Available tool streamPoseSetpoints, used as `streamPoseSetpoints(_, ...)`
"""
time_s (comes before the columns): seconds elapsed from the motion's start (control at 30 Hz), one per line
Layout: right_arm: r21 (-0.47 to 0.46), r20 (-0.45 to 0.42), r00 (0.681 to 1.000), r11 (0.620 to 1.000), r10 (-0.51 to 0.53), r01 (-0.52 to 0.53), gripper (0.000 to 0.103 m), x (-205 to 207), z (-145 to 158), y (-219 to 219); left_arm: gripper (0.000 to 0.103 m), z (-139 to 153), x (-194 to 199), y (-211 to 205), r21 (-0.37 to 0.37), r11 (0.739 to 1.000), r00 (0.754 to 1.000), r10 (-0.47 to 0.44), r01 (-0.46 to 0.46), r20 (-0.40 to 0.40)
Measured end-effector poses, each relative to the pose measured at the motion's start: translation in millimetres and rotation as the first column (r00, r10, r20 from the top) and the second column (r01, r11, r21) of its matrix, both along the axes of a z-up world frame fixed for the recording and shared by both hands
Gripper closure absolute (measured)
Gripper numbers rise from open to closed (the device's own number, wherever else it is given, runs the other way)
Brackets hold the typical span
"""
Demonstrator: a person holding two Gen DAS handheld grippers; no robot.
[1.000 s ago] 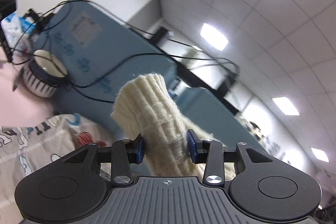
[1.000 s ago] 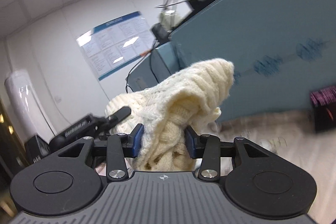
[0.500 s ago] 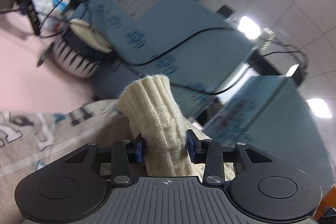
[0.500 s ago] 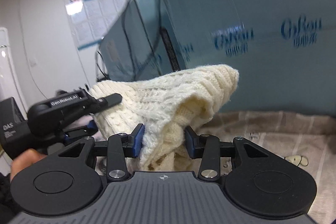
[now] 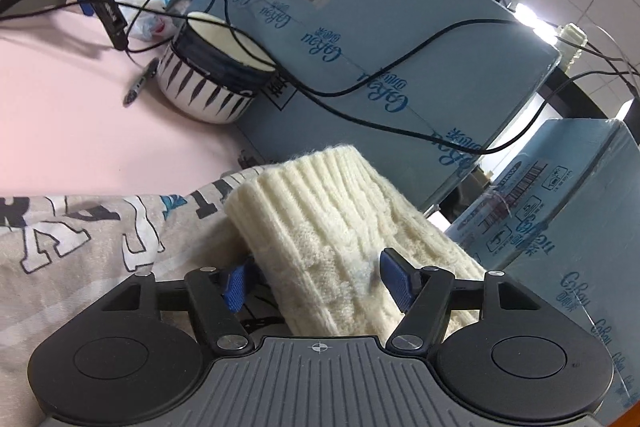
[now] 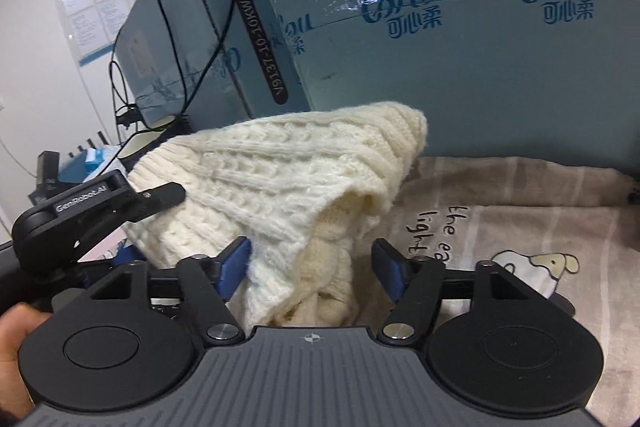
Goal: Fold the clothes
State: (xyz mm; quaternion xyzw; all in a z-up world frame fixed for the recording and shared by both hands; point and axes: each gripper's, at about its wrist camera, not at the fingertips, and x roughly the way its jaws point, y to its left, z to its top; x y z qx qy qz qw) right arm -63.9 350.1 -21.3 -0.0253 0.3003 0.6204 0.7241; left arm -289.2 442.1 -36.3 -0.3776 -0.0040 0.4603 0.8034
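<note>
A cream cable-knit sweater [image 5: 320,227] lies between the fingers of my left gripper [image 5: 316,283], which is open, its blue pads apart from the knit. In the right wrist view the same sweater [image 6: 280,187] sits bunched between the fingers of my right gripper [image 6: 312,267], also open, the right pad clear of the cloth. The left gripper's body [image 6: 80,215] shows at the left of the right wrist view, against the sweater. The sweater rests on a beige printed cloth [image 6: 500,235].
Large blue cardboard boxes [image 5: 380,47] [image 6: 460,47] stand close behind. A striped bowl [image 5: 208,75], a pen [image 5: 140,83] and black cables [image 5: 360,99] are on the pink surface [image 5: 80,127]. A printed grey garment [image 5: 80,235] lies at left.
Both grippers have come down toward the table with the sweater and opened their jaws, letting go of the knit. The view has tilted from ceiling and walls to boxes and cloth.
</note>
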Motion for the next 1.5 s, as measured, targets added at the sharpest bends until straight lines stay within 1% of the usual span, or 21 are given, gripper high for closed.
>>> streamPoseSetpoints(0.03, -0.002, -0.01, 1.0, 1.0, -0.012, 0.012, 0.03, 0, 1, -2, 0.034, 2, -1, -2, 0.006, 1.0, 1.0, -0.003, 0.003, -0.004)
streamPoseSetpoints(0.1, -0.002, -0.034, 0.999, 1.0, -0.031, 0.031, 0.024, 3, 6, -5, 0.021, 5, -3, -6, 0.019, 1.0, 1.0, -0.004, 0.005, -0.016)
streamPoseSetpoints(0.13, 0.001, -0.043, 0.998, 0.999, -0.036, 0.036, 0.02, 5, 10, -7, 0.018, 7, -4, -9, 0.028, 1.0, 1.0, -0.001, 0.001, -0.017)
streamPoseSetpoints(0.2, 0.014, -0.046, 0.998, 0.999, -0.043, 0.044, 0.018, 6, 18, -14, 0.012, 12, -7, -16, 0.054, 0.999, 1.0, 0.005, -0.004, -0.018)
streamPoseSetpoints(0.3, 0.036, -0.043, 0.997, 0.998, -0.056, 0.058, 0.013, 5, 32, -33, 0.005, 21, -9, -29, 0.113, 0.993, 0.998, 0.035, -0.029, -0.044)
streamPoseSetpoints(0.33, 0.045, -0.043, 0.998, 0.997, -0.054, 0.056, 0.011, 4, 36, -40, 0.004, 24, -10, -35, 0.138, 0.99, 0.998, 0.044, -0.036, -0.053)
streamPoseSetpoints(0.37, 0.058, -0.043, 0.998, 0.997, -0.048, 0.05, 0.009, 3, 42, -49, 0.004, 28, -10, -43, 0.171, 0.985, 0.997, 0.044, -0.034, -0.057)
streamPoseSetpoints(0.43, 0.087, -0.034, 0.999, 0.995, -0.039, 0.042, 0.002, 1, 51, -70, 0.003, 34, -11, -58, 0.238, 0.971, 0.997, 0.045, -0.028, -0.065)
streamPoseSetpoints(0.5, 0.116, -0.021, 0.999, 0.993, -0.032, 0.034, 0.0, 0, 59, -92, 0.0, 43, -10, -78, 0.307, 0.951, 0.996, 0.053, -0.027, -0.078)
streamPoseSetpoints(0.6, 0.15, 0.001, 1.0, 0.988, -0.022, 0.021, 0.0, -1, 70, -126, 0.0, 58, -5, -111, 0.398, 0.917, 0.993, 0.067, -0.023, -0.097)
streamPoseSetpoints(0.67, 0.156, 0.017, 0.999, 0.987, -0.035, 0.032, 0.0, 2, 73, -142, 0.0, 68, 0, -134, 0.439, 0.898, 0.992, 0.042, 0.014, -0.118)
streamPoseSetpoints(0.77, 0.163, 0.032, 0.997, 0.984, -0.071, 0.065, 0.0, 8, 73, -163, 0.0, 76, 7, -168, 0.45, 0.891, 0.992, 0.003, 0.054, -0.125)
streamPoseSetpoints(0.87, 0.173, 0.021, 0.996, 0.981, -0.091, 0.086, 0.0, 18, 71, -182, 0.0, 81, 16, -197, 0.452, 0.89, 0.989, -0.001, 0.07, -0.151)
streamPoseSetpoints(1.0, 0.168, 0.022, 0.994, 0.98, -0.109, 0.104, 0.0, 28, 67, -204, 0.0, 82, 33, -235, 0.444, 0.894, 0.978, 0.034, 0.062, -0.205)
streamPoseSetpoints(1.1, 0.159, 0.055, 0.993, 0.982, -0.109, 0.099, 0.0, 32, 64, -215, 0.0, 76, 39, -256, 0.388, 0.921, 0.973, 0.066, 0.025, -0.22)
streamPoseSetpoints(1.17, 0.149, 0.075, 0.992, 0.985, -0.103, 0.091, 0.0, 34, 60, -218, 0.0, 71, 43, -265, 0.369, 0.929, 0.964, 0.103, -0.005, -0.245)
streamPoseSetpoints(1.23, 0.142, 0.098, 0.99, 0.986, -0.098, 0.084, 0.0, 33, 56, -217, 0.0, 65, 41, -271, 0.346, 0.936, 0.953, 0.161, -0.065, -0.256)
streamPoseSetpoints(1.3, 0.154, 0.121, 0.989, 0.986, -0.083, 0.064, 0.0, 30, 51, -214, 0.0, 61, 38, -275, 0.348, 0.929, 0.937, 0.225, -0.124, -0.266)
streamPoseSetpoints(1.37, 0.184, 0.133, 0.989, 0.982, -0.063, 0.038, 0.0, 27, 46, -208, 0.0, 60, 34, -278, 0.366, 0.915, 0.922, 0.279, -0.17, -0.27)
streamPoseSetpoints(1.47, 0.227, 0.149, 0.988, 0.974, -0.028, -0.007, 0.0, 18, 40, -196, 0.0, 59, 31, -281, 0.416, 0.878, 0.884, 0.372, -0.236, -0.284)
streamPoseSetpoints(1.5, 0.235, 0.152, 0.988, 0.971, -0.003, -0.033, 0.0, 15, 39, -191, 0.0, 58, 31, -282, 0.433, 0.863, 0.865, 0.408, -0.26, -0.294)
